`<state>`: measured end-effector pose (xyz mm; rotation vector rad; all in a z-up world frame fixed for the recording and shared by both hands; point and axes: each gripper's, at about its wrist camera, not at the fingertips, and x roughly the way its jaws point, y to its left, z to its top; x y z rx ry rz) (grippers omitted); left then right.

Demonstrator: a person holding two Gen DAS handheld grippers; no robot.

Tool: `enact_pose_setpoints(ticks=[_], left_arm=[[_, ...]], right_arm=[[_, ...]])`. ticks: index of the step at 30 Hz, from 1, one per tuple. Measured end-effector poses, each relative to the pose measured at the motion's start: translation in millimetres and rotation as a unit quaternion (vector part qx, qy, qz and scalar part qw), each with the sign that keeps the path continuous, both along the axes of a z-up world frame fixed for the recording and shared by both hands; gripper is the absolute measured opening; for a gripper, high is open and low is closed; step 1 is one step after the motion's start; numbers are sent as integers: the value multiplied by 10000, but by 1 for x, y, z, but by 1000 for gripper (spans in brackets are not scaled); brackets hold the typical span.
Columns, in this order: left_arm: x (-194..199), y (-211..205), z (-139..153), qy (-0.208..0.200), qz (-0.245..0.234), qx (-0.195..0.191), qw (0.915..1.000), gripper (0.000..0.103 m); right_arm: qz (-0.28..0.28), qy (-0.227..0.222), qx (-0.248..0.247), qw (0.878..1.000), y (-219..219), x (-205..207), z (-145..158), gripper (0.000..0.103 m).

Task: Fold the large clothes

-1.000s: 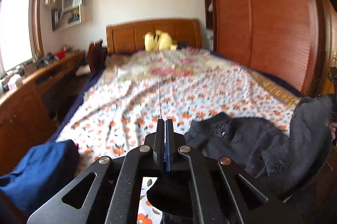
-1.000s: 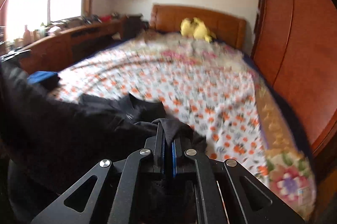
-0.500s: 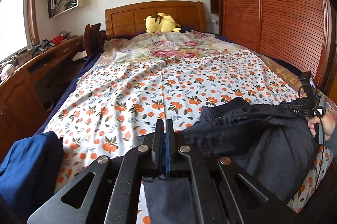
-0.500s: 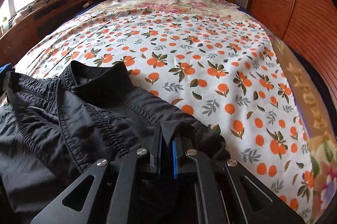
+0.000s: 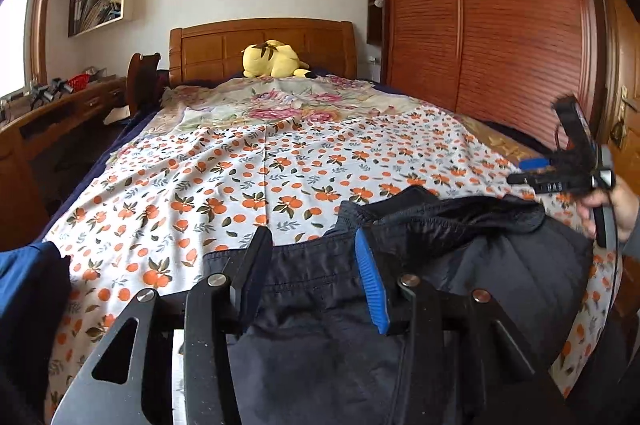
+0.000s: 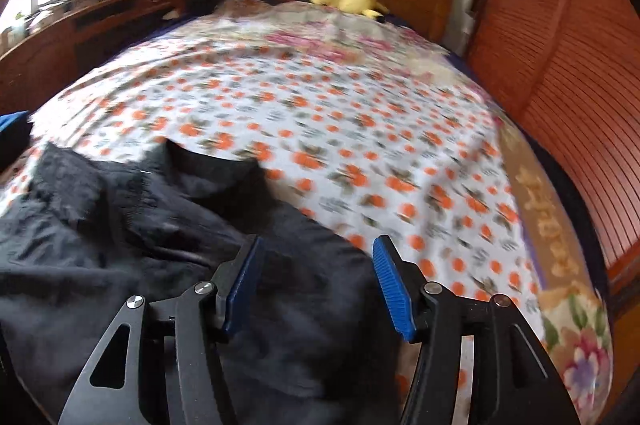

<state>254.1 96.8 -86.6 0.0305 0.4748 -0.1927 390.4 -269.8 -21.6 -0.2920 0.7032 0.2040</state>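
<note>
Both claws, clamped on dark cloth half a second earlier, now stand apart with nothing between the pads; the garment has been let go.

Left wrist view: left claw point(image 5: 314, 257) hangs spread over the black jacket point(image 5: 460, 253), which lies across the near end of the bed point(image 5: 240, 165), collar end toward the headboard. The right claw point(image 5: 560, 165) shows at the far right, raised above the jacket, blue pad visible. A blue garment point(image 5: 28, 289) sits at the left edge, a yellow plush toy point(image 5: 274, 61) by the headboard.

Right wrist view (blurred, so in motion): right claw point(image 6: 320, 277) open above the jacket point(image 6: 160, 245), cloth rumpled on the sheet.

Judgement: lay-out step finished; no fold made yet, smoothing or first fold comes next.
</note>
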Motion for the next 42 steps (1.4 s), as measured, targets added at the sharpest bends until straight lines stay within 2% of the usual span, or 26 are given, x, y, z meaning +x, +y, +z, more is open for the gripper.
enact_pose_setpoints(ticks=[2,3,4,6,11,13,16,17,18,20,21,23,27,30,33,34,36,38,42], left_arm=[[-3,7,-3,-11,-4,-11,10000,46],[-4,10,-4,0,-12,-44,10000,52],[-5,16,-6,21,-32,-117,9999,64],[-7,24,-8,23,-43,-216,9998,77],[-11,46,-16,56,110,-298,9995,78],[-11,56,-20,99,184,-340,9992,79],[-11,66,-24,160,261,-403,9987,79],[-11,69,-26,172,280,-420,9986,79],[-11,71,-27,185,294,-435,9984,79],[-12,72,-28,199,299,-450,9983,79],[-12,72,-28,194,304,-459,9983,79],[-12,72,-30,195,312,-485,9981,79],[-10,66,-29,208,251,-492,9983,79],[-10,59,-24,156,183,-487,9985,79],[-9,46,-19,86,62,-460,9989,79],[-8,43,-19,77,27,-455,9989,79],[-5,34,-18,90,-76,-451,9989,79],[-1,25,-18,121,-153,-453,9988,79],[4,4,-19,162,-350,-438,9983,79]], right_arm=[[305,32,26,9995,25,-3,1,59],[452,66,37,9989,40,-2,-1,59],[569,86,57,9983,52,-1,-2,59],[804,155,126,9966,81,1,-6,59],[1367,652,208,9882,134,11,-24,59],[1487,860,50,9851,149,17,-33,59],[1448,1161,-442,9816,163,27,-52,58],[1393,1224,-595,9808,167,33,-57,44],[1433,1293,-676,9789,172,42,-59,25],[1459,1282,-948,9764,183,56,-62,11],[1505,1267,-1022,9751,190,63,-63,6],[1458,1029,-1234,9762,200,76,-61,5],[1095,522,-1226,9850,214,100,-50,5],[975,644,-1144,9865,219,112,-55,13],[907,654,-1196,9865,214,109,-56,38],[902,613,-1112,9878,209,107,-51,42],[866,504,-865,9912,195,98,-35,55],[792,367,-744,9934,177,89,-22,60],[549,-10,-828,9951,136,68,-3,62]])
